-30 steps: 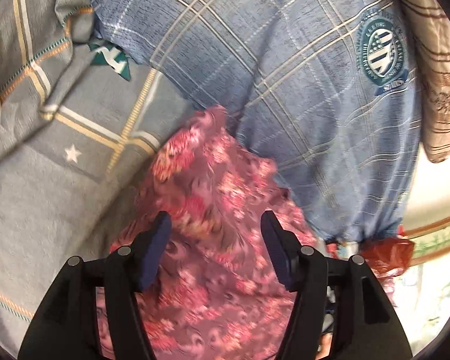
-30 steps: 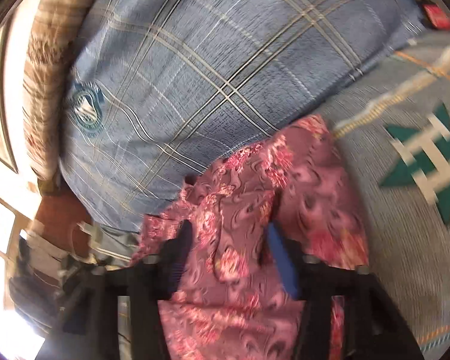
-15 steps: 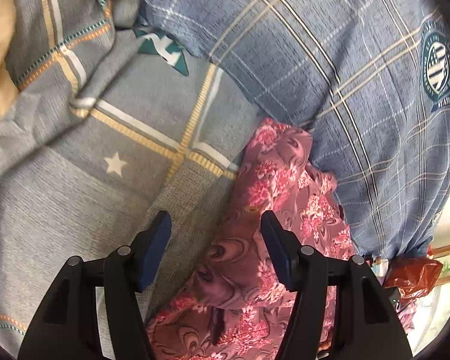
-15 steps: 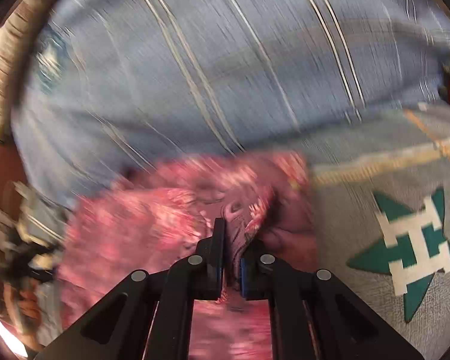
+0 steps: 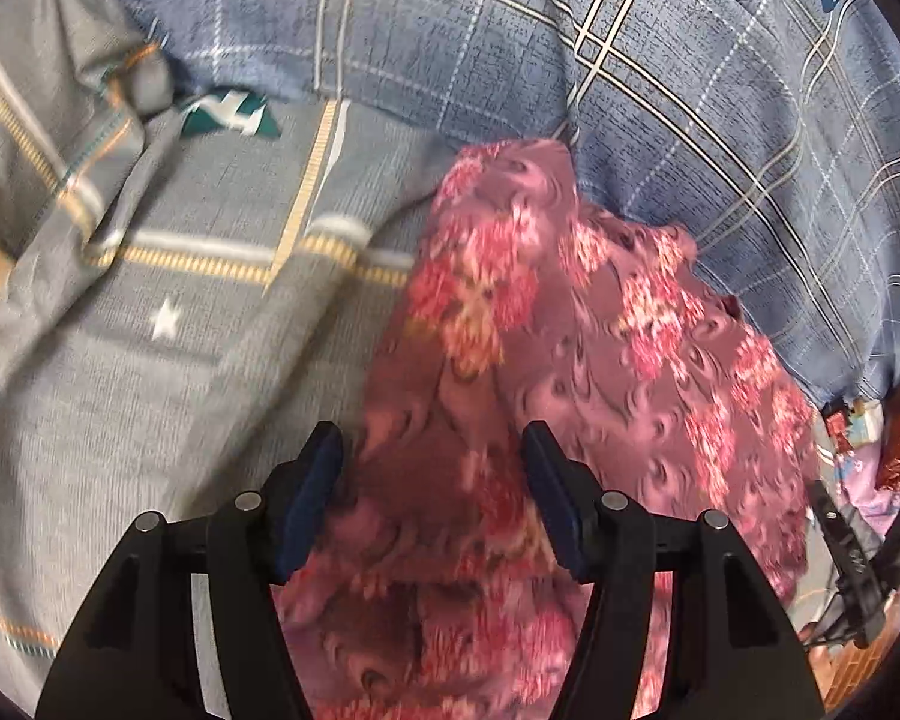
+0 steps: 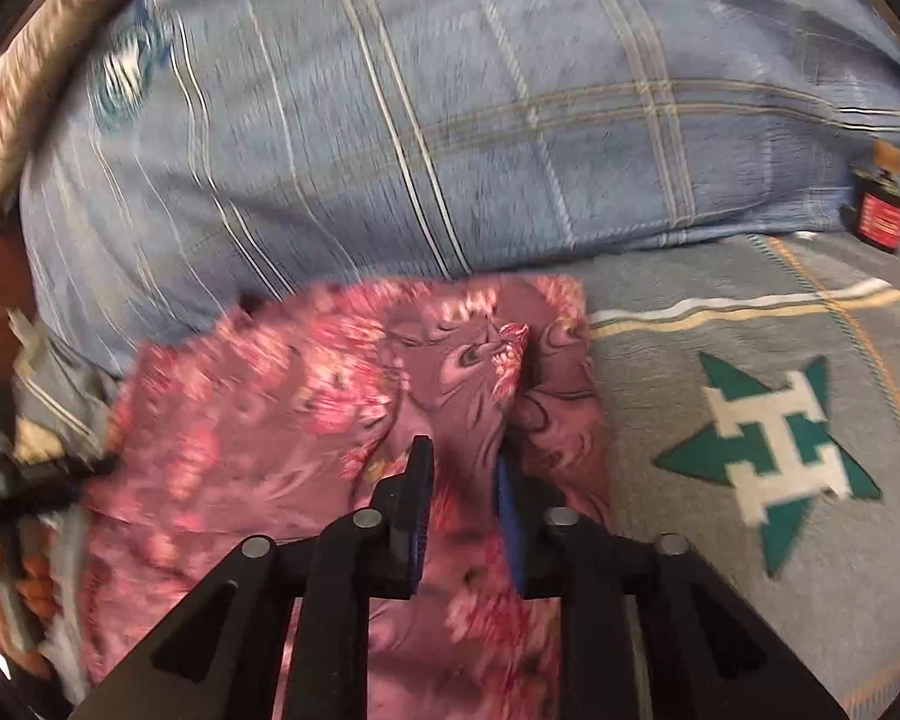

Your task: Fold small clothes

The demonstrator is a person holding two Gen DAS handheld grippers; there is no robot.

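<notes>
Garment: one small pink flowered garment (image 5: 570,360), crumpled on the bed, its far edge against the pillow; in my right view it (image 6: 306,420) lies left of the green star.
My left claw (image 5: 429,486): fingers wide apart, one on each side of a hump of the flowered cloth, gripping nothing.
My right claw (image 6: 462,486): fingers partly apart with a ridge of the garment between them; the picture is blurred, so I cannot tell whether the pads actually pinch the cloth.
Pillows: one blue checked pillow (image 6: 450,120) with a round badge near its corner, lying behind the garment; a second, beige striped one (image 6: 36,90) shows only as a strip at the upper left of my right view.
Bed: one grey sheet (image 5: 150,390) with yellow and white stripes, rumpled into folds at the left of my left view.
Stars on the sheet: one large green star with a white H (image 6: 774,456) just right of the garment; one small white star (image 5: 165,318) in my left view; part of another green mark (image 5: 228,117) peeks from under the pillow's edge.
Jar: one small dark jar with a red label (image 6: 879,210) at the far right, beside the pillow's end.
</notes>
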